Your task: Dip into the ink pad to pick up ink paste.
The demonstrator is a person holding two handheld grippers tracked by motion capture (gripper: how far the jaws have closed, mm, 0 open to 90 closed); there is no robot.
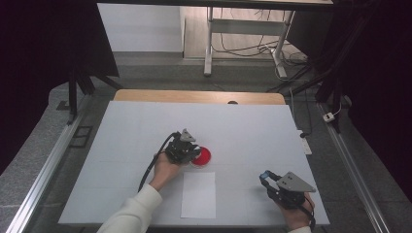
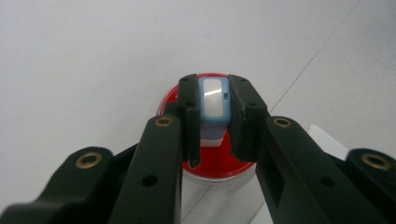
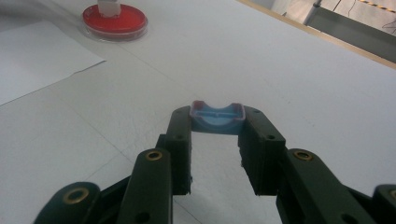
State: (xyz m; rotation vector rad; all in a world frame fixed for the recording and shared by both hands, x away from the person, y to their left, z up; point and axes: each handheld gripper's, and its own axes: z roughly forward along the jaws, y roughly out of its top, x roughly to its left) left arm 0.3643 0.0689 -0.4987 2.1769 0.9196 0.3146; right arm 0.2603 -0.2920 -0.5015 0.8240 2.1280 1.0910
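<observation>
Black jaws of the left gripper (image 2: 212,107) rise closest in the left gripper view, closed narrow on a small pale-blue plastic piece with a white face (image 2: 214,100), which is clamped between their tips. Its lower part is hidden between the jaws, so its full shape is hard to make out. Right under it sits a round red shallow dish with a clear rim (image 2: 219,163), much of it covered by the jaws; whether the piece touches the dish cannot be told.

From the high view, the left gripper (image 1: 190,151) lies over the dish's (image 1: 204,156) left side, near the middle of the white desk (image 1: 145,121). The left hand (image 1: 165,170) holds it from behind, the cream sleeve (image 1: 128,213) running in from the bottom edge, forearm angled up and to the right. A white sheet of paper (image 1: 198,194) lies flat just in front of the dish.

Over at the desk's near right, the right hand (image 1: 296,213), cut off by the frame's bottom, holds the right gripper (image 1: 265,178) pointing left and away. In the right gripper view its jaws stand moderately apart, gripping a curved light-blue plastic clip with a reddish rim (image 3: 217,116) by its two ends above the desk. The dish (image 3: 115,21) shows far off at upper left, a whitish thing on it cut off by the frame's top.
</observation>
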